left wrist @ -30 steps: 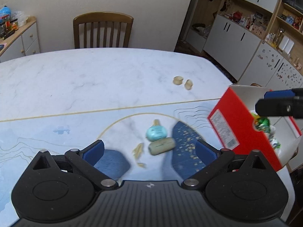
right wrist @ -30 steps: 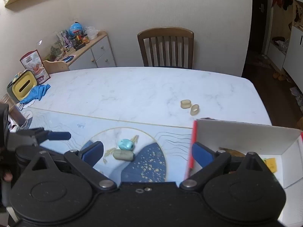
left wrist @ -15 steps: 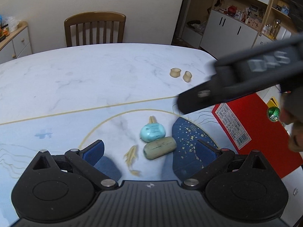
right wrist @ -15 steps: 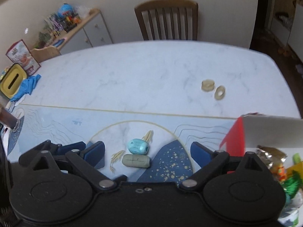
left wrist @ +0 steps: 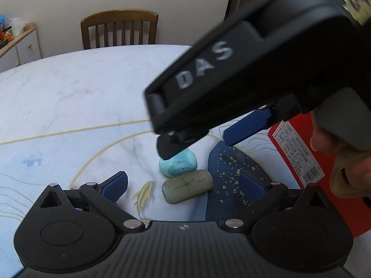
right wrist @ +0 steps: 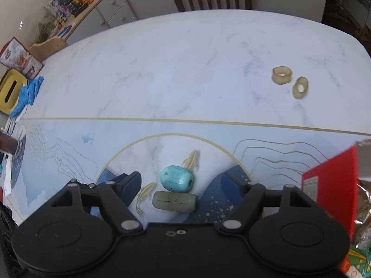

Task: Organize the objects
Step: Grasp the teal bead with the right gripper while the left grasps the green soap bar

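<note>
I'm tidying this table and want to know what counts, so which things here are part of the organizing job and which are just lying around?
Part of the job:
turquoise bead
grey-green bead
two tan rings
red box
right gripper, jaws closing, nothing gripped yet
left gripper, open

Just lying about:
yellow tissue box
blue cloth
wooden chair

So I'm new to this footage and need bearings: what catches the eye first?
The right gripper fills the left wrist view, its fingers closing over a turquoise bead and a grey-green bead lying touching on the patterned table. A red box stands at the right, two tan rings farther back.
</note>
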Demonstrator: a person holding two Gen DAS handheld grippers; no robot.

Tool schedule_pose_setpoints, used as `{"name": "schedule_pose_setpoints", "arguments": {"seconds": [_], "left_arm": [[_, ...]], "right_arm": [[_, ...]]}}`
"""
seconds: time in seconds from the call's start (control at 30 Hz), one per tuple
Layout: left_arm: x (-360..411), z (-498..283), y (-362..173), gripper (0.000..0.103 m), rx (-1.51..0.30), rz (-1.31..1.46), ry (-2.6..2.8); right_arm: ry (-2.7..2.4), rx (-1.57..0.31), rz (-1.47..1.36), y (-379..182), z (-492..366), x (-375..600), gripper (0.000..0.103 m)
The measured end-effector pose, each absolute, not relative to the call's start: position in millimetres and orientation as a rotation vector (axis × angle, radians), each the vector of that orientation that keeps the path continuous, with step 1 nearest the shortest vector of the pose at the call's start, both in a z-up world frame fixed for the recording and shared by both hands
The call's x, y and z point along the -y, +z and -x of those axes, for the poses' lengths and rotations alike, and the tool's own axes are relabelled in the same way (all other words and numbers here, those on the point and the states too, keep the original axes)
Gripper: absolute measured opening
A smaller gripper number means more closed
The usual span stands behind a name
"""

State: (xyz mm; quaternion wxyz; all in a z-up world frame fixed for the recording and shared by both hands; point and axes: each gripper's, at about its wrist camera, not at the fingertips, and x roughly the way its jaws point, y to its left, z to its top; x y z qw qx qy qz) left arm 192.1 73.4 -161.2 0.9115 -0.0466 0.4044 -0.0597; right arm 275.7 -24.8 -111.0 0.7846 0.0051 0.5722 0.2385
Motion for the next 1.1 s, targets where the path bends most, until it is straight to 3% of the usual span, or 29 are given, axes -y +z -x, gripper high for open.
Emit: {"name": "schedule_pose_setpoints", "arguments": {"seconds": [0.13,0.4,0.83,0.93,1.1], "left_arm": [[-73,-194,-167,0.102,-0.843,0.121,-0.115],[-72,-192,-171,0.088,-0.837,0.122,-0.094],[-77,-188,-170,0.050,-0.835,0.128,-0.091],[-79,-187,-170,0.050,-0.839,0.128,-0.096],[-85,-182,-170,0.050,-0.846,0.141,-0.099]], "right_arm": [[0.529,-1.253,0.004,-116,-278,19,0.064],[0.535,-1.277,0.013,-124,-286,13,0.048],[0.526,-1.272,0.021,-126,-285,12,0.029],[0.522,-1.256,0.007,-123,-285,15,0.021],[0.517,-1.251,-0.002,-120,-284,17,0.018]]}}
